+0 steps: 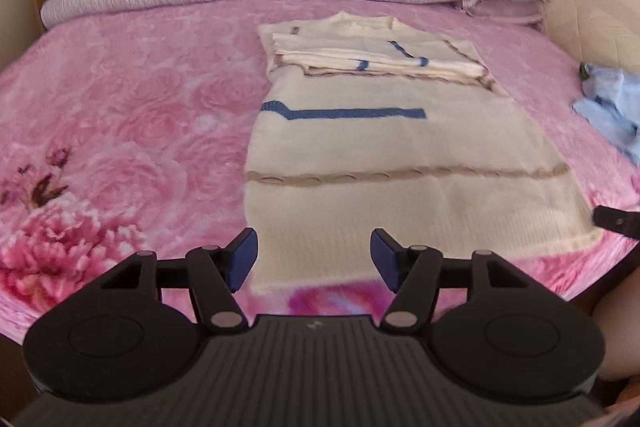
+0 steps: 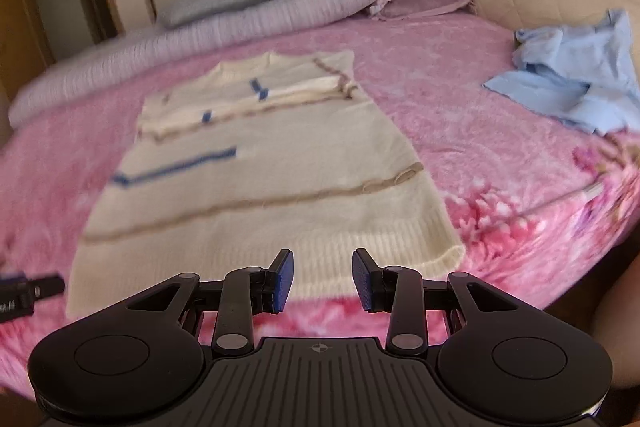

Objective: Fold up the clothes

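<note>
Here, cream sweater flat, sleeves folded across chest

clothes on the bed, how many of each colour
cream: 1, the sweater lying flat with its sleeves folded across the chest
light blue: 1, the crumpled garment near the bed's right edge
total: 2

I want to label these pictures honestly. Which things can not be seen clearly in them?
- Crumpled light blue garment: cut by the right edge in the left wrist view; what kind of garment is unclear.
- Cream knitted sweater with blue and tan stripes: blurred in the right wrist view.
- Sweater's sleeves: folded over the chest, so the knit beneath is hidden.
- Pink floral blanket: near edge hidden behind the gripper bodies.
</note>
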`<state>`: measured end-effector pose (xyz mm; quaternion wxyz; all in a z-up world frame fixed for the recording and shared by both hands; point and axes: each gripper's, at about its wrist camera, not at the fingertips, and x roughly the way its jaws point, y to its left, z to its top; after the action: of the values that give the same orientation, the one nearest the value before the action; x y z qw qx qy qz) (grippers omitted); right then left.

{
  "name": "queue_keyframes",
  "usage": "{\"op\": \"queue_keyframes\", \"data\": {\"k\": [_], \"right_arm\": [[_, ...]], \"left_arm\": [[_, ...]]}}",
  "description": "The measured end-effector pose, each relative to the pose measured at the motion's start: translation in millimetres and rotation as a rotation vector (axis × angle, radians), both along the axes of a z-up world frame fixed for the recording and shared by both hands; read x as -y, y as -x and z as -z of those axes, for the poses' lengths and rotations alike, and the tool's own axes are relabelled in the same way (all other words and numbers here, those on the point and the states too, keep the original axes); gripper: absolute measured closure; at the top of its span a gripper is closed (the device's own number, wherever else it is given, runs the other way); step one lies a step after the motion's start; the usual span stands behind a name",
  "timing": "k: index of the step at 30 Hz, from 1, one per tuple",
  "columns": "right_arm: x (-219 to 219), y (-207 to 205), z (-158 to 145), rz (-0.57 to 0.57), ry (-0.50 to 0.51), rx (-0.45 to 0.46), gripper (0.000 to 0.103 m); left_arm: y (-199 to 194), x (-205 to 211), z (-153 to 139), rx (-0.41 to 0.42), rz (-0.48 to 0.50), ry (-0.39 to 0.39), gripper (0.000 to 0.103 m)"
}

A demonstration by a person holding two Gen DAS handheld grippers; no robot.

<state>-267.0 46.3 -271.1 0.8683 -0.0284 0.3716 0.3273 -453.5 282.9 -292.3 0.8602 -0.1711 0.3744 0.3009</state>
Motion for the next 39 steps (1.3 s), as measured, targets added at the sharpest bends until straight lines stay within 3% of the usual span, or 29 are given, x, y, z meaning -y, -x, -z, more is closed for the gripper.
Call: {"op": "queue_keyframes", "data": {"k": [4,14,16,26,28,33,35,39], "right_arm": [[33,-40,11,0.060,-0.200,-0.034,0.066],[59,-138,34,0.029,-0.181,-0.170,0.066],[68,-152,39,0.018,-0.231,-0.255,0.066],[81,-192,80,0.032,-0.270,-0.528,0.066],[83,-194,86,0.015,-0.303,-0.557,0.066],[80,-206,96,-0.001,-0.371,-0.620,0.067],[78,-210,99,-0.012,-0.387,-0.630,0.067],[77,-214,104,-0.019,-0.427,-0.652,0.067]], "left_arm": [[12,-41,18,0.041,-0.051,0.061,0.045],[11,-101,65,0.136,-0.103,0.369,0.050],[12,-108,72,0.151,-0.124,0.412,0.052],[21,-117,87,0.273,-0.161,0.526,0.054],[15,-117,92,0.295,-0.153,0.568,0.054],[7,-120,96,0.314,-0.142,0.583,0.054],[6,-122,98,0.325,-0.126,0.597,0.057],[4,-125,106,0.345,-0.098,0.633,0.080]]}}
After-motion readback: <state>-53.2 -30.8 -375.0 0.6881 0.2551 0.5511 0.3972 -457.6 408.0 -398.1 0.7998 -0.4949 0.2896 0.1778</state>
